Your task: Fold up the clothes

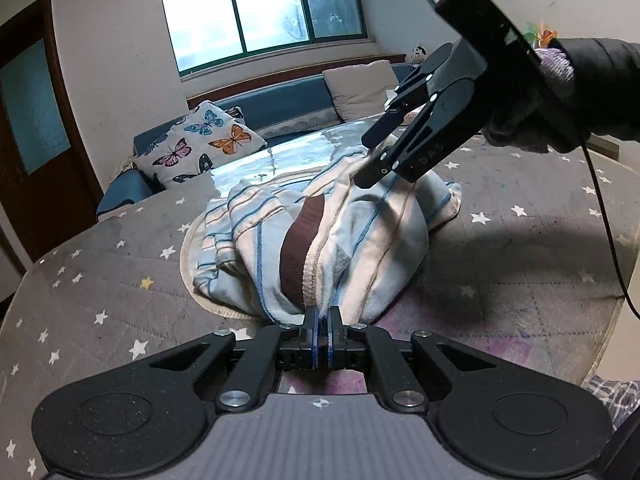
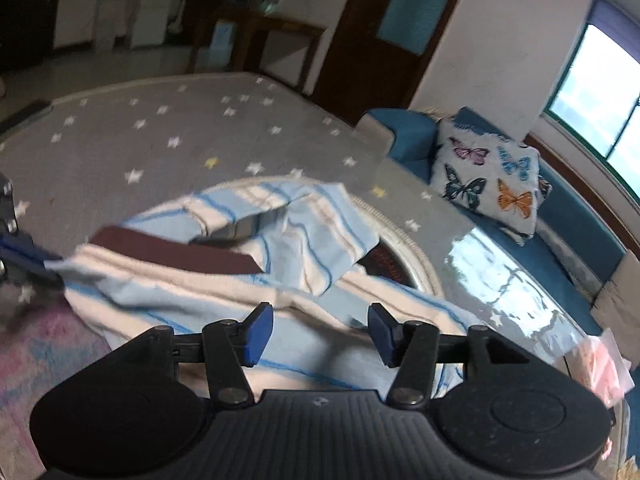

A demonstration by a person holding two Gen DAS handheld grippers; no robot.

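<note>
Left wrist view: left tool [image 1: 322, 316] pinching near hem of crumpled pale-blue striped cotton garment [image 1: 320, 236] on star-print grey counter [image 1: 100, 280], long axis running away toward right tool [image 1: 380, 152], spread, empty, just above far edge.

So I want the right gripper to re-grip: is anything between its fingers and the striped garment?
Nothing visible. The right gripper is open directly over the striped garment, with only cloth beneath. The left gripper pinches the garment's other end, well aside.
</note>
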